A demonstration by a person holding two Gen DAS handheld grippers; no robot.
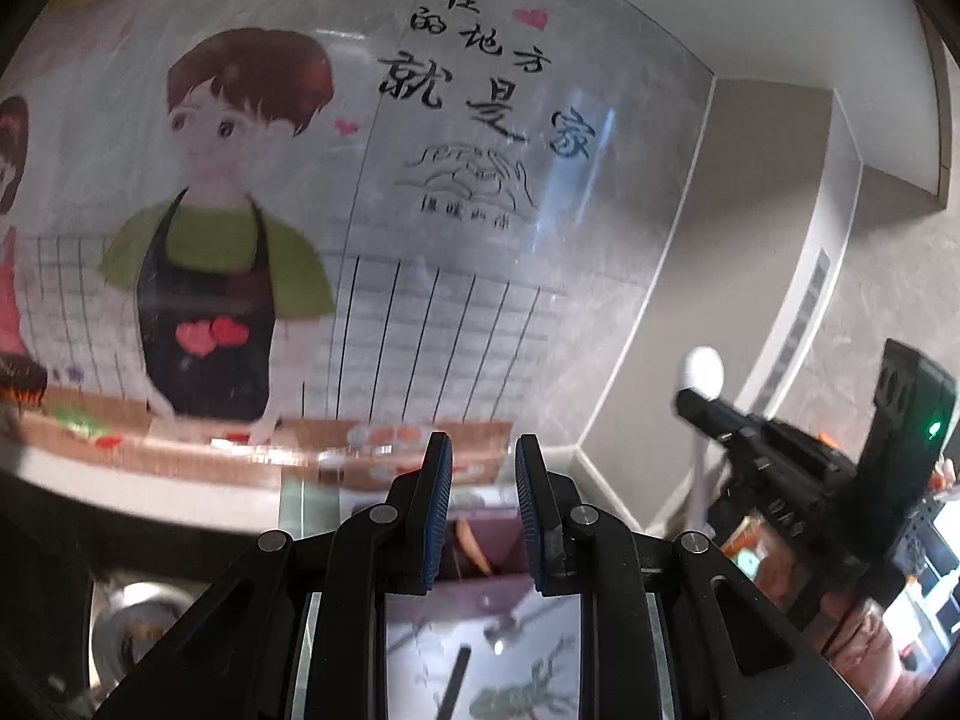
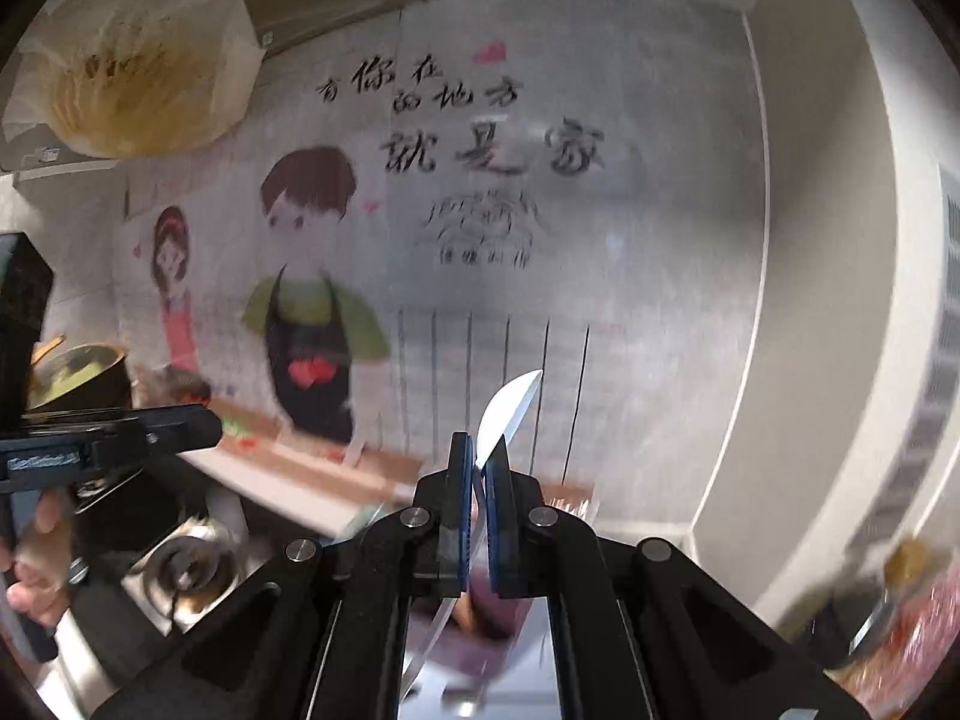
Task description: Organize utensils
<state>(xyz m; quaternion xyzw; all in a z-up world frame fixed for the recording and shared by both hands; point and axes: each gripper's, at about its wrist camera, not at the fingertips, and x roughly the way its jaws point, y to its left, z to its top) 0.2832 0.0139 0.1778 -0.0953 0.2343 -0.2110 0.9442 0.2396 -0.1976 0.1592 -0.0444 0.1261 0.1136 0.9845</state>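
Observation:
My right gripper (image 2: 478, 468) is shut on a white spoon (image 2: 507, 411). The spoon's bowl sticks up past the fingertips and its handle runs down and left below them. In the left wrist view the same spoon (image 1: 703, 373) stands upright in the right gripper (image 1: 696, 405) at the right edge. My left gripper (image 1: 483, 468) is held up in front of the wall, its blue pads a little apart with nothing between them. Below both grippers is a purple holder (image 1: 489, 531), blurred, with a brown utensil (image 1: 471, 546) inside.
A wall with a cartoon sticker (image 1: 228, 240) fills the background above a white counter edge (image 1: 150, 492). A metal bowl (image 1: 135, 618) sits low left. A gas burner (image 2: 186, 564), a pot (image 2: 78, 375), a hanging plastic bag (image 2: 132, 78) and a hand (image 2: 33, 570) show on the left.

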